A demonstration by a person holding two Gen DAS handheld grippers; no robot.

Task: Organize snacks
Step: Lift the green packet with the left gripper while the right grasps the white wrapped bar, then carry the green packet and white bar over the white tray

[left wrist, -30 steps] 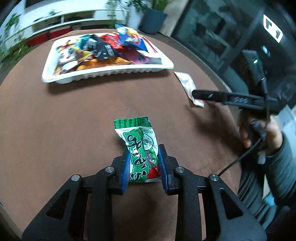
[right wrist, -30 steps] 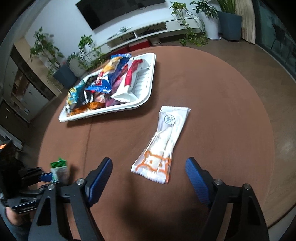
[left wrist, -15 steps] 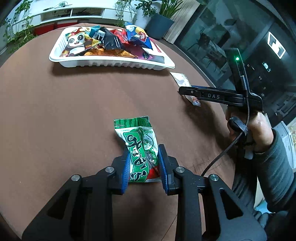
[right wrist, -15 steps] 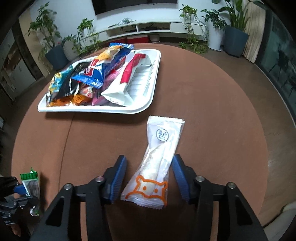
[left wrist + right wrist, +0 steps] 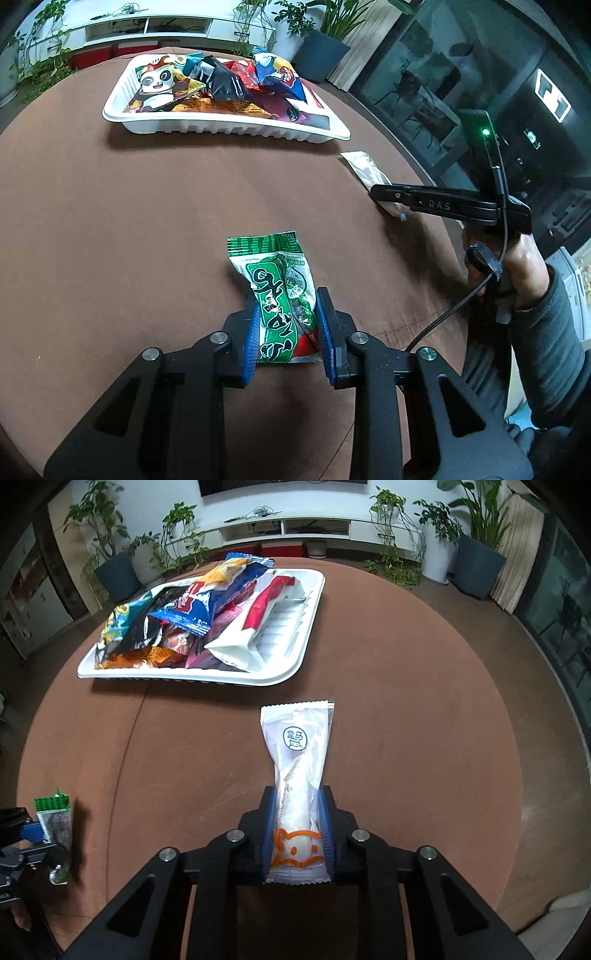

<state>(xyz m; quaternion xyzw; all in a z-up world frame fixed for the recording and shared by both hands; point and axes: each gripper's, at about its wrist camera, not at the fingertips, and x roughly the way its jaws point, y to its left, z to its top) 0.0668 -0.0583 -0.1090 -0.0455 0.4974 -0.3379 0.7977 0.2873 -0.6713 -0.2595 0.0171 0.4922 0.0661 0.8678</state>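
The right gripper [image 5: 297, 827], jaws just closing, is pinching the white snack packet [image 5: 297, 771] at its near end, while the left gripper [image 5: 286, 332] is clamping the green packet [image 5: 280, 295]

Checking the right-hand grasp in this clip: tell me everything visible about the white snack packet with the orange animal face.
The white snack packet is a long, narrow pouch of thin, partly see-through film with crimped ends, a round dark stamp near its far end and an orange outlined animal face at its near end. A pale bar shows inside. It lies lengthwise along the right gripper, whose blue pads have just closed and pinch its sides, over the brown table, its far end toward the white tray.
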